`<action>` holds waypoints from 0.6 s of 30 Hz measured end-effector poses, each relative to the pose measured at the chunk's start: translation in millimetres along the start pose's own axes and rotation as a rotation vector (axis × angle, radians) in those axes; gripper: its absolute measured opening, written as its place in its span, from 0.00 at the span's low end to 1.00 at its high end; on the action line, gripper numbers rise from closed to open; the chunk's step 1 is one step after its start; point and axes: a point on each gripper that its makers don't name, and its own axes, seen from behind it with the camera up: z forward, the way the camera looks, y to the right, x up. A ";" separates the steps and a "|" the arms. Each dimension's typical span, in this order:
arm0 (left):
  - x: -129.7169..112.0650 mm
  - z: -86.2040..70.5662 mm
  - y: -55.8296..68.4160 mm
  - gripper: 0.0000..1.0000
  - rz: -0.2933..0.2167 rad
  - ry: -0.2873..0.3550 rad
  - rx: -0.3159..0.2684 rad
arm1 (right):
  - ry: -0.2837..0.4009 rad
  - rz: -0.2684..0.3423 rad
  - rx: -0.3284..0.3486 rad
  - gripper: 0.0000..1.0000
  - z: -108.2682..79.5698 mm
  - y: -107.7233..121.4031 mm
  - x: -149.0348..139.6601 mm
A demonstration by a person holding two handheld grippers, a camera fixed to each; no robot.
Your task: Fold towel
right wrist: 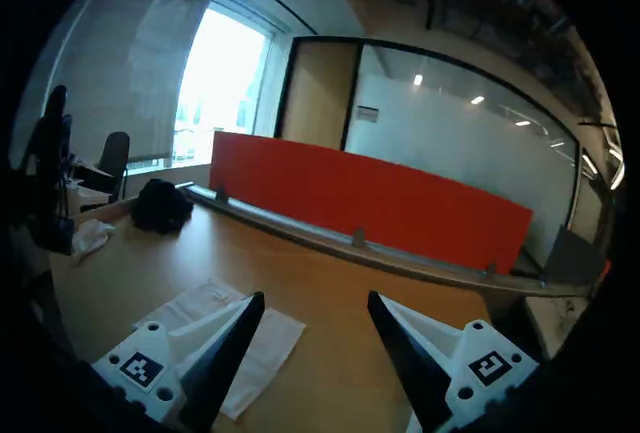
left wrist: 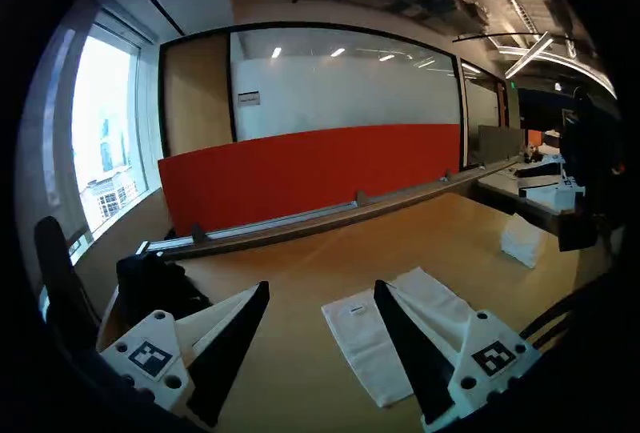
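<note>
Jaws of the left gripper (left wrist: 320, 285) wide apart, bare wood of the desk (left wrist: 376, 233) showing in the gap. In the left gripper view, white towel (left wrist: 356, 333) spread flat on that desk, low and right of centre, partly hidden behind one black finger (left wrist: 404, 345); whether touched by it, impossible to tell. Farther off to the right, a crumpled white cloth (left wrist: 522, 239) near the desk edge, well apart from the towel. To the left, a black bundle (left wrist: 156, 285) on the desktop, near the end of a long red partition (left wrist: 320, 169) along the far side of the desk. Behind the partition, a glass wall (left wrist: 344, 89); at far left, a bright window (left wrist: 108, 145).

Jaws of the right gripper (right wrist: 315, 297) likewise wide apart, over bare wood. In the right gripper view, towel low and left, flat, part of it behind the left-hand finger (right wrist: 228, 353), one corner reaching just past that finger into the gap. Black bundle and crumpled cloth farther back on the left, near each other but apart, cloth close to the desk edge. Red partition running across the middle, window above the bundle, a dark chair (right wrist: 114, 157) at the far left
</note>
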 end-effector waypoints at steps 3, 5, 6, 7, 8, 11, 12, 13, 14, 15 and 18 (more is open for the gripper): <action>-5.1 1.5 3.4 0.97 0.006 -0.017 -0.021 | -0.018 -0.007 0.039 1.00 1.7 -8.9 -4.0; -8.8 1.8 4.7 0.97 0.010 -0.026 -0.029 | -0.033 -0.007 0.052 1.00 3.3 -11.7 -7.6; -10.6 2.0 5.6 0.97 0.012 -0.031 -0.034 | -0.038 -0.007 0.059 1.00 3.9 -12.9 -9.0; -12.5 2.3 7.1 0.97 0.012 -0.034 -0.039 | -0.041 -0.005 0.064 1.00 4.3 -14.1 -9.8; -14.7 2.7 8.7 0.97 0.013 -0.038 -0.045 | -0.044 -0.003 0.070 1.00 4.8 -15.3 -10.8; -21.0 4.0 13.8 0.97 0.017 -0.048 -0.062 | -0.058 0.001 0.085 1.00 6.2 -18.9 -16.6; -23.2 4.4 15.4 0.97 0.018 -0.052 -0.066 | -0.063 0.002 0.089 1.00 6.7 -19.8 -18.9; -25.5 4.9 16.8 0.97 0.021 -0.055 -0.070 | -0.068 0.002 0.091 1.00 7.1 -20.5 -21.8; -28.2 5.5 18.4 0.97 0.024 -0.059 -0.073 | -0.073 0.002 0.095 1.00 7.6 -21.3 -24.9; -30.6 6.0 20.1 0.97 0.026 -0.063 -0.077 | -0.078 0.002 0.097 1.00 8.0 -22.0 -27.8; -38.4 7.7 26.9 0.97 0.034 -0.075 -0.089 | -0.093 -0.002 0.101 1.00 9.4 -24.0 -37.3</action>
